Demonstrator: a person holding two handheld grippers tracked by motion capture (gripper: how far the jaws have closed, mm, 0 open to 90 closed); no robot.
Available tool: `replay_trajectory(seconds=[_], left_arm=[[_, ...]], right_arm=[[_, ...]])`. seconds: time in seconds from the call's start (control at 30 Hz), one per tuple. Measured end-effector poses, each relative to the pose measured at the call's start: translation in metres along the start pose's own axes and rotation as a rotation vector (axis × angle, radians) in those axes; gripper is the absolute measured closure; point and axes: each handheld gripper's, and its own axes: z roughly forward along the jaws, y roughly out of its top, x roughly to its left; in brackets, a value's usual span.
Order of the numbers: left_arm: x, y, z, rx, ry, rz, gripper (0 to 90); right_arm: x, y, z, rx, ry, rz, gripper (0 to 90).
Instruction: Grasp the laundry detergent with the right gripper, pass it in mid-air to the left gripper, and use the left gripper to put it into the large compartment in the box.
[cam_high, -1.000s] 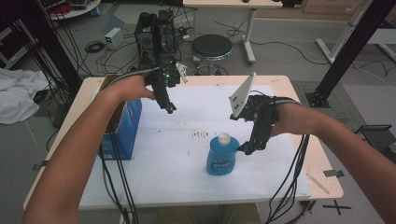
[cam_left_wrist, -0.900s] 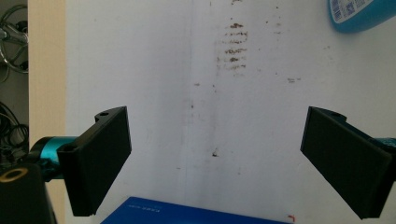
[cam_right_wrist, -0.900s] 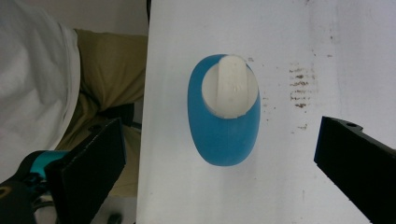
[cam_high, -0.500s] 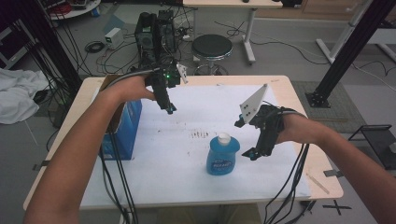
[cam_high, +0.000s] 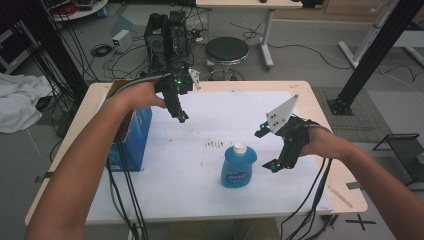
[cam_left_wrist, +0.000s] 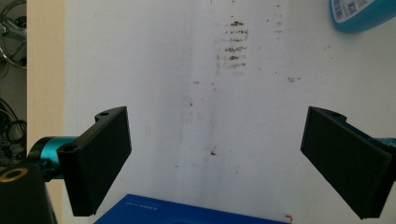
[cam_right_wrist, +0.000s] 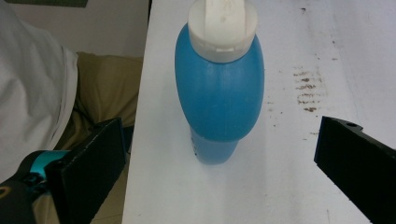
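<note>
A blue bottle (cam_high: 239, 167) with a white cap stands upright on the white sheet, near the table's front middle. My right gripper (cam_high: 265, 150) hovers just right of it, open and apart from it. In the right gripper view the blue bottle (cam_right_wrist: 219, 93) stands between and beyond the wide-spread jaws of my right gripper (cam_right_wrist: 223, 125). My left gripper (cam_high: 181, 118) hangs above the sheet at the back left, pointing down. Seen in its own view, the left gripper (cam_left_wrist: 217, 114) is open with nothing between the jaws, and the bottle's base (cam_left_wrist: 359, 14) shows at the top right.
A blue cardboard box (cam_high: 135, 137) stands at the table's left edge, under the left forearm; its top edge (cam_left_wrist: 187, 214) shows below the left jaws. The white sheet (cam_high: 200, 180) has a smudged patch (cam_high: 215, 144) behind the bottle. Cables trail from both grippers off the front edge.
My right gripper has drawn back to the right and toward the person, away from the bottle. The bottle and the left gripper have stayed put.
</note>
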Motion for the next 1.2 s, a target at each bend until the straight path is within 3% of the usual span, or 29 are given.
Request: replay_trajectory(seconds=[0.43, 0.6, 1.2], left_arm=[[0.001, 0.001, 0.002, 0.002, -0.002, -0.004, 8.6], [0.000, 0.001, 0.002, 0.002, -0.004, -0.004, 8.5], [-0.001, 0.001, 0.002, 0.003, 0.003, 0.000, 8.6]], right_arm=[[-0.004, -0.023, 0.012, -0.057, 0.006, 0.039, 1.2], [-0.008, -0.030, 0.020, -0.082, 0.016, 0.033, 1.2], [-0.010, -0.031, 0.047, -0.101, 0.042, 0.033, 1.2]])
